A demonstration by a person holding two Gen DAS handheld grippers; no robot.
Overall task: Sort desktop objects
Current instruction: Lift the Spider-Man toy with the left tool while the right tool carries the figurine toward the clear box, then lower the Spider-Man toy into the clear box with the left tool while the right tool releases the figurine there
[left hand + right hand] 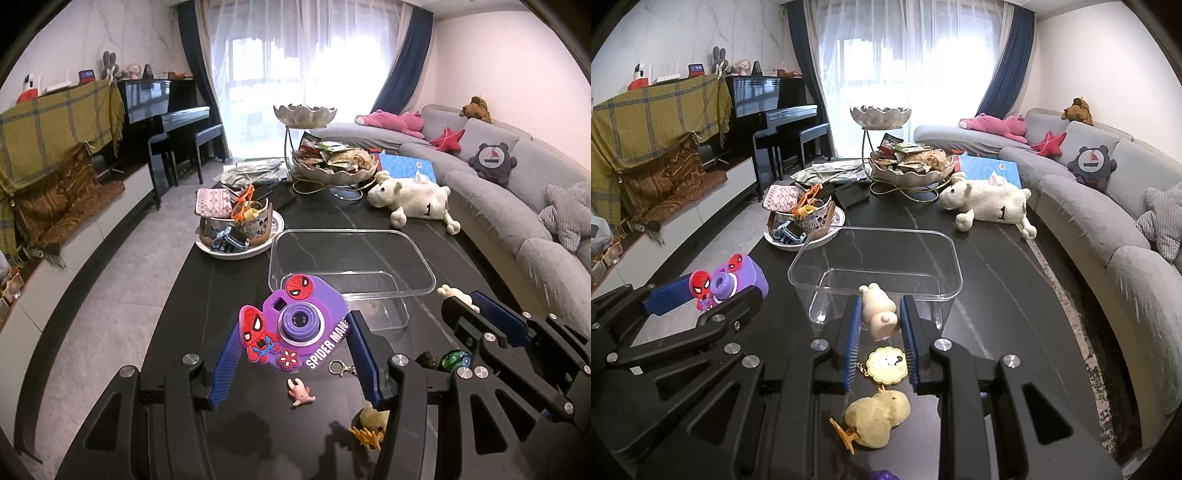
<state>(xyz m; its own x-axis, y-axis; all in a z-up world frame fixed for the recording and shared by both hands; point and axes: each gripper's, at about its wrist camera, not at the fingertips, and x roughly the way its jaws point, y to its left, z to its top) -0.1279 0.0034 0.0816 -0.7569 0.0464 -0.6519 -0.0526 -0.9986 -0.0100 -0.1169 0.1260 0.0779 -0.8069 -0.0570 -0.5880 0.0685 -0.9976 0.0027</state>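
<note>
Left claw (291,334) grips a purple toy camera (295,325) between its blue pads, clear of the dark marbled worktop (369,221); white lettering on the camera reads "SPIDER MAN", with red masked-figure badges on its front. Right claw (880,325) is closed on a cream rabbit figure (879,310), held just in front of the near wall of the clear plastic bin (875,254). Below the right claw lie a round yellow keychain tag (886,365) and a yellow plush chick (877,413). A small pink figure (300,393) lies on the worktop under the left claw. The white plush sheep (990,206) further back carries the numeral "1". Room: grey curved sofa (1089,206) to the right, black piano (775,110) to the left, sheer-curtained window (905,55) behind.
</note>
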